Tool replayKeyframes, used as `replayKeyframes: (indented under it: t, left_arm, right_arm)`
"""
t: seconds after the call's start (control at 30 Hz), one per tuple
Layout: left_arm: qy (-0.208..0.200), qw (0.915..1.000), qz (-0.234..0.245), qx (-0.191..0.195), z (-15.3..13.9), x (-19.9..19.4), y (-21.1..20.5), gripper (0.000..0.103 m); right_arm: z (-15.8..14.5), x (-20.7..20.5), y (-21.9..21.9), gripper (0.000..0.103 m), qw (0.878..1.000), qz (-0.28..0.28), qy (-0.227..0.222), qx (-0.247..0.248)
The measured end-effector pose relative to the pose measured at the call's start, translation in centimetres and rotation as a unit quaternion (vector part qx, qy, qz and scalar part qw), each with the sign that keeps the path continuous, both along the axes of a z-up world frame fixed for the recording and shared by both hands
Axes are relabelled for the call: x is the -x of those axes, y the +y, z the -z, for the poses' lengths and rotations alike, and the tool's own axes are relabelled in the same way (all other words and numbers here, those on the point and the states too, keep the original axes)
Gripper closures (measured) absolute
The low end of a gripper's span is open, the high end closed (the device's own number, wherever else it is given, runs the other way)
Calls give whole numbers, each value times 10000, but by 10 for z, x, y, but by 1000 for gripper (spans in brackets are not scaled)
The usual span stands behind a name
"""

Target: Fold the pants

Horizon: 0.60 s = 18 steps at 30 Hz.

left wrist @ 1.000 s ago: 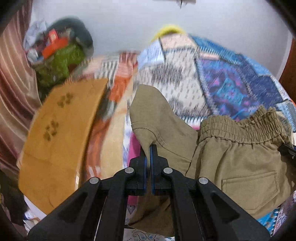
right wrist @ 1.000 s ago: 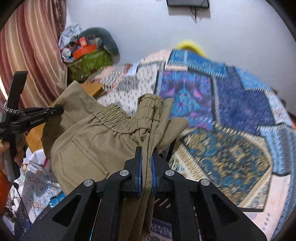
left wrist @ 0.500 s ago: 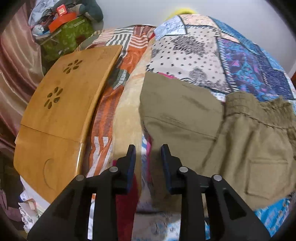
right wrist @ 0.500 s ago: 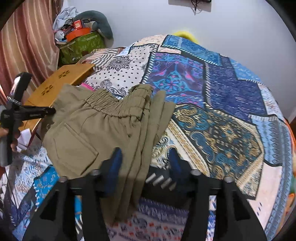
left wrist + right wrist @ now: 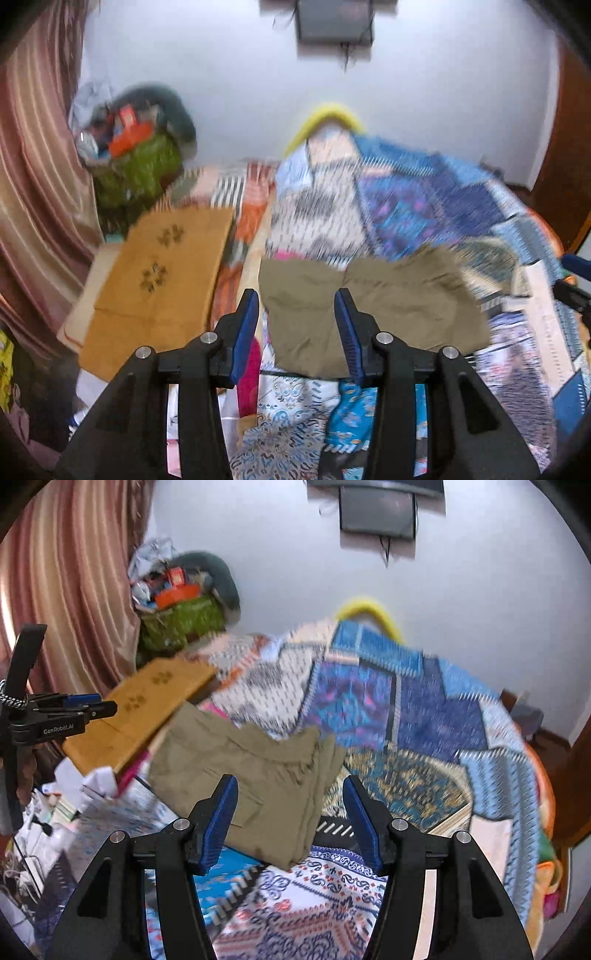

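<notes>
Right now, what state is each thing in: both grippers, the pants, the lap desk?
left gripper: open, nothing between its jaws, which have just been opening.
right gripper: open, empty.
pants: folded, lying flat on the bedspread, released.
wooden lap desk: lying on the bed beside the pants, nothing on it.

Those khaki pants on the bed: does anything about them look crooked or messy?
Slightly. The pants lie folded on the patchwork bedspread, but the layers at their right edge are fanned out rather than flush, and the bundle sits at a slant near the bed's edge. Nothing looks torn or spilled. Both grippers are open and clear of the cloth.
</notes>
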<state>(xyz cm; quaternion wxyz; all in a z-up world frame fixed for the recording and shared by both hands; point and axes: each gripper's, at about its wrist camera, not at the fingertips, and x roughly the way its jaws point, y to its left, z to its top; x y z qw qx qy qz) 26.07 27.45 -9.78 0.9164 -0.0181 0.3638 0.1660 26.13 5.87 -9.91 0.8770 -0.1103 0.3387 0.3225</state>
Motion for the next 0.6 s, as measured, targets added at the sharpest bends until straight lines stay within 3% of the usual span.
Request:
replayKeyframes:
  t: [0.1, 0.3, 0.6]
  left_arm:
    - [-476, 9986, 220, -119, -41, 36, -28, 58]
    - [-1187, 9913, 505, -244, -96, 103, -74, 55]
    - [-2057, 9757, 555, -515, -129, 198, -127, 55]
  right_arm:
    - [-27, 22, -6, 48, 9996, -60, -212, -200]
    - [-72, 80, -23, 48, 9948, -214, -750, -659]
    - [-119, 169, -50, 48, 9771, -361, -1585, -1375]
